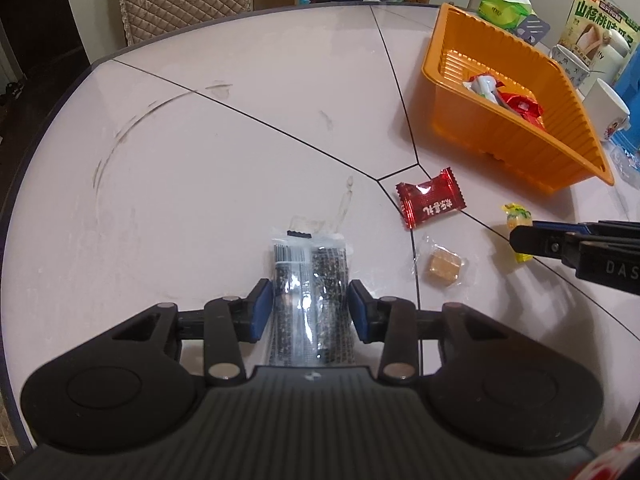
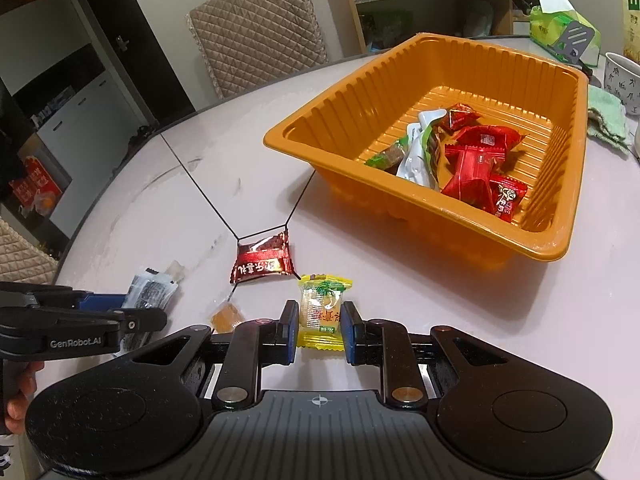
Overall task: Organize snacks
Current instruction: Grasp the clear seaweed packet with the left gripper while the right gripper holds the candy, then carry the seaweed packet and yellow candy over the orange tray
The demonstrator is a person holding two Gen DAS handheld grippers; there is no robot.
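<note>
free: table left | blocked: orange tray right
</note>
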